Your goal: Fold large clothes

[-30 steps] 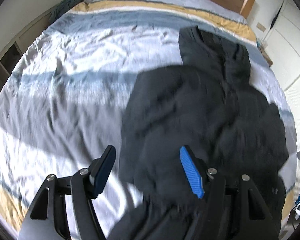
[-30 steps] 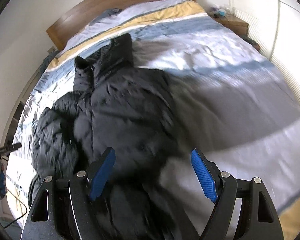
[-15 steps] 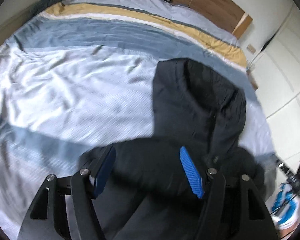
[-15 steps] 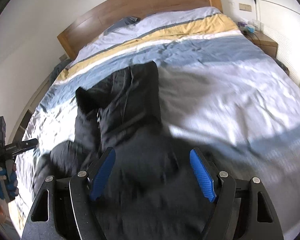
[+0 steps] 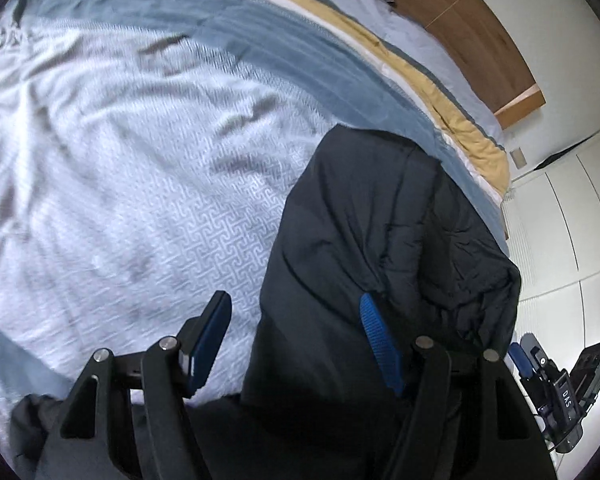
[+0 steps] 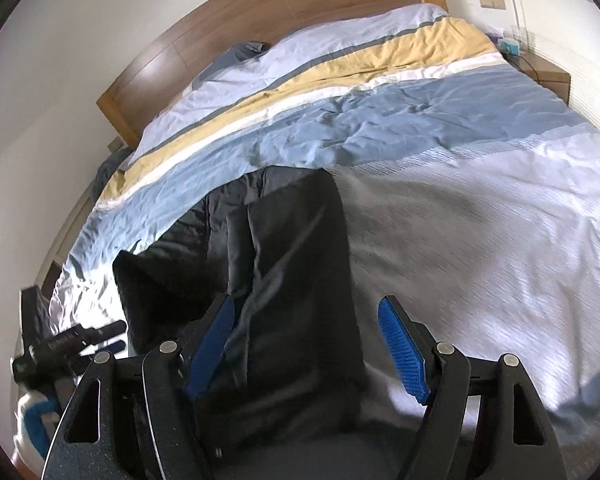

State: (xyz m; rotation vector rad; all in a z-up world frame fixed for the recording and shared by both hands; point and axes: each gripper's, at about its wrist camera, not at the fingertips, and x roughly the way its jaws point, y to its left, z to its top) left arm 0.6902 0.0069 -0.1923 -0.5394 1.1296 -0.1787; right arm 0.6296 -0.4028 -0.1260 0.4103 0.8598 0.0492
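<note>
I had both grippers over the bed (image 6: pixel 480 208) at this moment, with the black puffer jacket (image 5: pixel 364 240) spread on the striped duvet below them, lying lengthwise toward the wooden headboard (image 6: pixel 260 36); the left gripper (image 5: pixel 296 344) stood released, its blue pads wide apart, one over bare duvet and the other over the jacket's left side; the right gripper (image 6: pixel 308 356) was likewise unclenched and gripping nothing, its left pad over dark cloth and its right pad over pale bedding. From the right wrist view the jacket ran between the fingers and on up the bed, with a quilted seam down its middle; the near hem was hidden beneath the tools, so I could not tell whether either pad touched the fabric. I judged the jacket soft and puffy, light for its bulk but springy; the shell looked smooth and likely slippery, so a shallow pinch would probably slide off; it would also tend to balloon back after a fold. I thought the best hold was a deep bite on a doubled edge or seam, one gripper at each side of the hem or at the shoulders, lifting evenly so the filling did not sag to one side.
</note>
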